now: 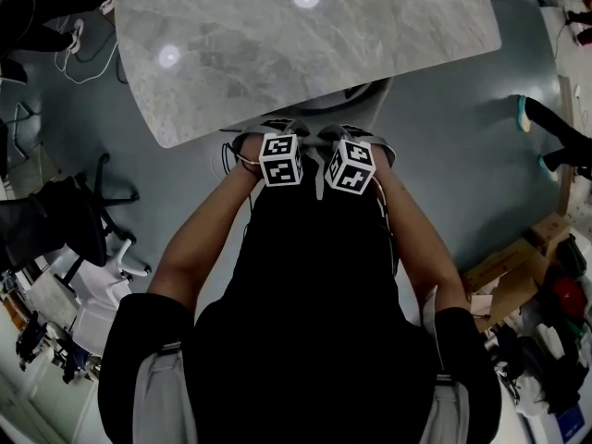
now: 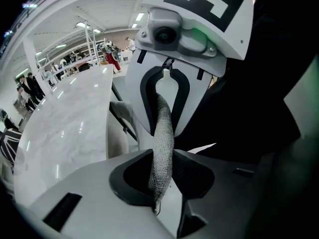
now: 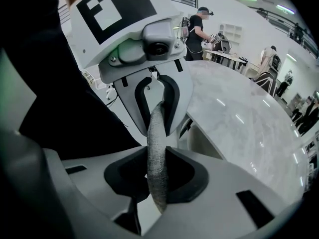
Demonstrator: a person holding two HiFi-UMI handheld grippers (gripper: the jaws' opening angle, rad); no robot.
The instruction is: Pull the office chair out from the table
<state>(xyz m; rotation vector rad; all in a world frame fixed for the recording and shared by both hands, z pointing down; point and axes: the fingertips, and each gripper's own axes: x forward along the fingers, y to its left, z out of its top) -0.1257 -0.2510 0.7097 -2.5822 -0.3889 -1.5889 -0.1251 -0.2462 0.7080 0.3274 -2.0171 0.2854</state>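
Grasping is the step in hand: the left gripper (image 2: 160, 180) and the right gripper (image 3: 157, 180) each have their fingers clenched on the grey fabric top rim (image 2: 163, 128) of the office chair (image 3: 155, 133), which stands close against the edge of the marble tabletop (image 1: 305, 54). The next move probably calls for an even, two-handed pull back toward the person, without slipping off the rim.

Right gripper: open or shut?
Shut on the grey mesh chair-back edge: the right gripper has its pads pinching it from both sides.
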